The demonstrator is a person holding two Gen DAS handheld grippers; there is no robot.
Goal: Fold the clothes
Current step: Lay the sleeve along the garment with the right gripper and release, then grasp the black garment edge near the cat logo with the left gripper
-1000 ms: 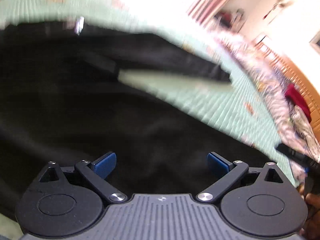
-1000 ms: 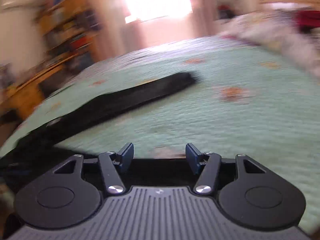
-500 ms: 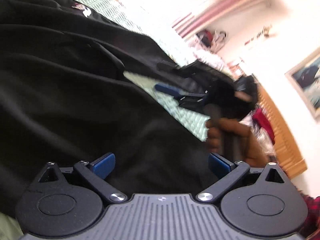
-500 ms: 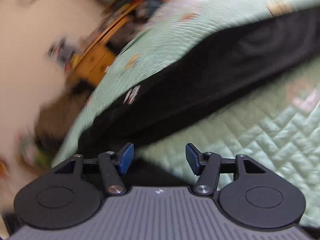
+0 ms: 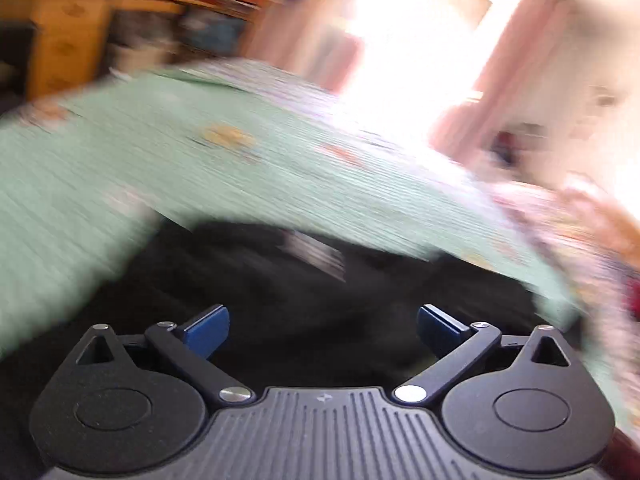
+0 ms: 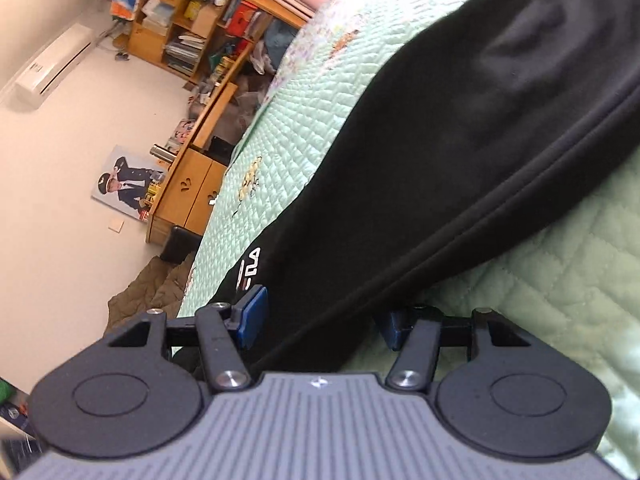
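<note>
One black garment (image 6: pixel 460 152) crosses my right view from upper right to lower left on the green bed (image 6: pixel 560 280). My right tongs (image 6: pixel 320 322) straddle its edge, spread. My left tongs (image 5: pixel 323 330) hang wide apart over blurred black cloth.

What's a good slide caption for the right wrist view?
Right tool straddling the edge of a black garment on a green quilted bedspread.

Both wrist views look low across the black garment (image 6: pixel 460 152) and green quilt (image 5: pixel 200 168)
</note>
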